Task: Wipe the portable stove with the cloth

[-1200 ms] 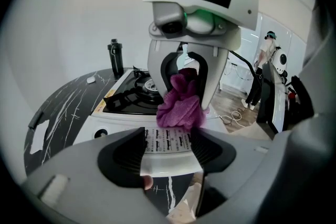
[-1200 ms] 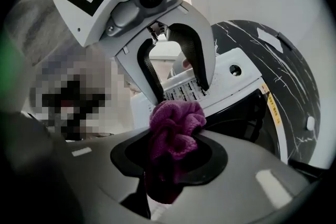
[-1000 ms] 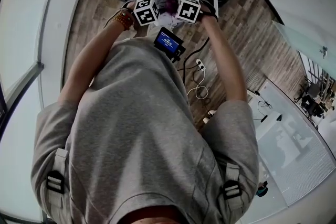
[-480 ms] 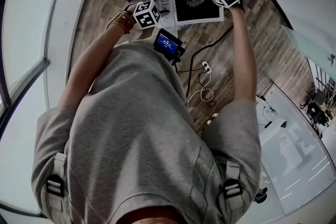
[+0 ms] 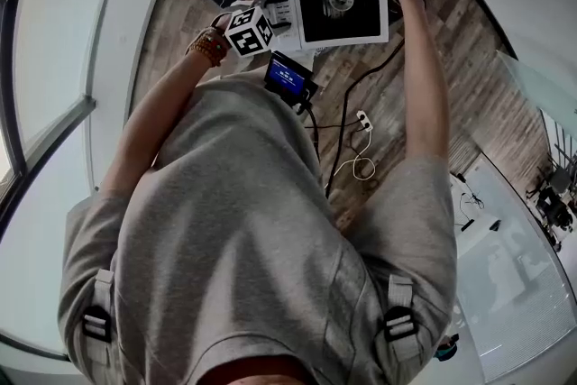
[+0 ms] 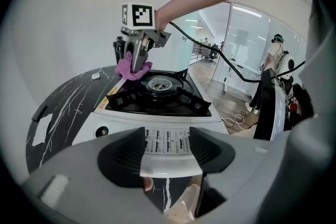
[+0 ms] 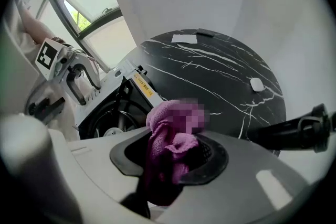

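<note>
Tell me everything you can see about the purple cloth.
The cloth is purple, soft and fuzzy-looking, bunched into a loose wad. The fingers of the right gripper are shut on its middle, and folds bulge out beyond them. It hangs at a far corner of the portable stove, beside the burner; whether it touches the stove top cannot be told.

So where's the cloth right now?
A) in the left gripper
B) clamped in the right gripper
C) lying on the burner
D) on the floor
B: the purple cloth is pinched in the jaws of the right gripper, at the far corner of the portable stove.
</note>
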Motion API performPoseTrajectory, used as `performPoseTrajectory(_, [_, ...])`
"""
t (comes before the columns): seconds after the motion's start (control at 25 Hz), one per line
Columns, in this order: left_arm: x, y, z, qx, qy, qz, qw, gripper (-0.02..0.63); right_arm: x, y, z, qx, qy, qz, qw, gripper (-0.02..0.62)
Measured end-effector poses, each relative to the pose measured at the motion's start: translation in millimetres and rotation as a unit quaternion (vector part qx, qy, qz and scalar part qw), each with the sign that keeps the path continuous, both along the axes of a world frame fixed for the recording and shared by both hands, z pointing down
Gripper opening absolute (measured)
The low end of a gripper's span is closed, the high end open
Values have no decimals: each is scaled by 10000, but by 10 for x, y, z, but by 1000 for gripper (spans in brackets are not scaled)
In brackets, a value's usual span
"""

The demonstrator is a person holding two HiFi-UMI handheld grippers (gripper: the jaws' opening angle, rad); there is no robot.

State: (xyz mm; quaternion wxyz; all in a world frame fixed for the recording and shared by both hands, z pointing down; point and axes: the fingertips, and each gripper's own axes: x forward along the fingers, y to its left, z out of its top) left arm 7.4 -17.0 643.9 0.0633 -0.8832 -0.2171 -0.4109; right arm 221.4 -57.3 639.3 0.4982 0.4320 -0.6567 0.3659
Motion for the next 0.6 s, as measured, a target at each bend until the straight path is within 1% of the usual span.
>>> performPoseTrajectory(0.12, [-4, -9, 0, 22, 10, -6, 10000, 256, -29, -12, -1, -39, 30, -49, 10000, 156])
performPoseTrajectory(0.32, [-6, -1, -6, 30, -10, -4, 10000, 256, -156, -25, 8, -165, 301, -474, 9983, 155])
performPoseTrajectory(0.44, [-2, -11, 15, 26, -1, -2, 10000, 256, -238, 77, 26, -613, 194, -452, 9969, 155])
performPoseTrajectory(0.56, [-11, -12, 17, 15, 11, 4, 10000, 256, -278, 47, 46, -670, 146, -508, 9964, 155])
performPoseTrajectory(0.6, [-10, -12, 13, 11, 14, 8, 10000, 258, -268, 1, 51, -599, 190, -561, 9964, 155])
